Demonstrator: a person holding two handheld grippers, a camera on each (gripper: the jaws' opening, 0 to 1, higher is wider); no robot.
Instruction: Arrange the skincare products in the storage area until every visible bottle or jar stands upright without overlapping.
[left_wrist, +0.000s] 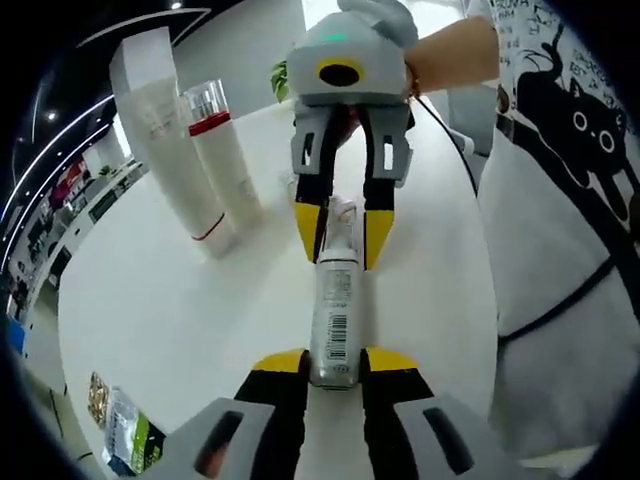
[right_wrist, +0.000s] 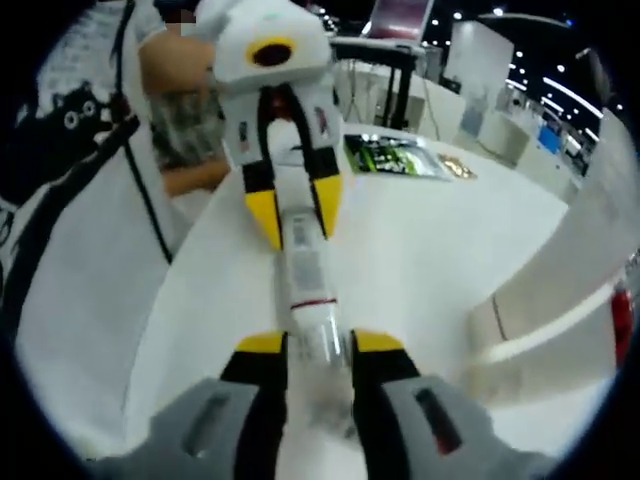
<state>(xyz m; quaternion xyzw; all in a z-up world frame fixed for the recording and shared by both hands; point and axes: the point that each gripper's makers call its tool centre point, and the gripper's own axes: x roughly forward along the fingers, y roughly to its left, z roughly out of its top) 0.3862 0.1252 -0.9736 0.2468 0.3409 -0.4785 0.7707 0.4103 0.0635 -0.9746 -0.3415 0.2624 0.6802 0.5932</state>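
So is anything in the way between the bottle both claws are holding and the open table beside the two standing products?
Nothing visible. The bottle lies between the left claw and right claw; bare table separates it from the tall box and red-banded bottle.

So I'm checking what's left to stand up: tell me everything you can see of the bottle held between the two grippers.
The bottle is slim and white, glossy like plastic, with a clear cap and a thin red band near it, plus a barcode and printed text on its side. It lies flat, lengthwise, just over the white table. The left gripper clamps its base end and the right gripper clamps its cap end. Whether it rests on the table is unclear.
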